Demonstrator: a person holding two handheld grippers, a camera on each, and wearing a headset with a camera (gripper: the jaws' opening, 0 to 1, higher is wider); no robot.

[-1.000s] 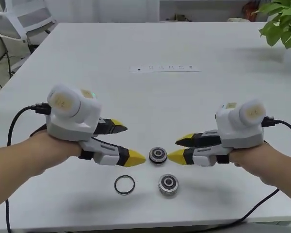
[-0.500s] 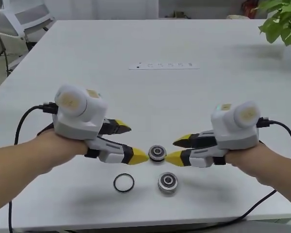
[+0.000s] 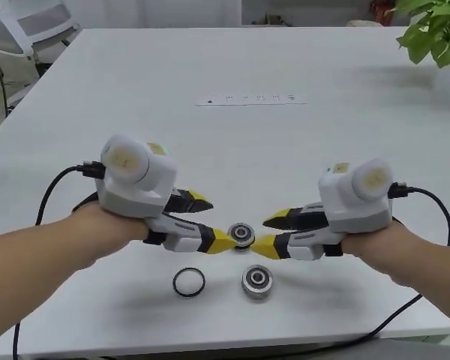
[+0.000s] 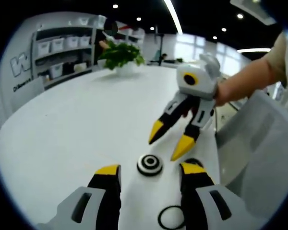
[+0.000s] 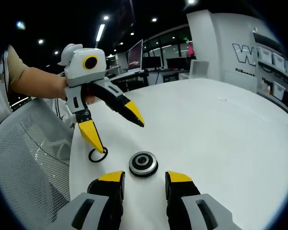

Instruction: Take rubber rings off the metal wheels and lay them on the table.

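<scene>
The ring (image 3: pixel 188 282) is black, wheels (image 3: pixel 256 280) silver-black, table (image 3: pixel 247 150) white; left hand-held gripper (image 3: pixel 218 222) and right hand-held gripper (image 3: pixel 262 234) white, yellow-tipped.

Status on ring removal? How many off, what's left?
Done: one rubber ring lies loose on the table beside the near wheel, whose rim looks like bare metal. In hand: the left gripper and right gripper, both open, flank the far wheel and grip nothing yet. Left: that wheel's dark outer ring appears to be still on.
</scene>
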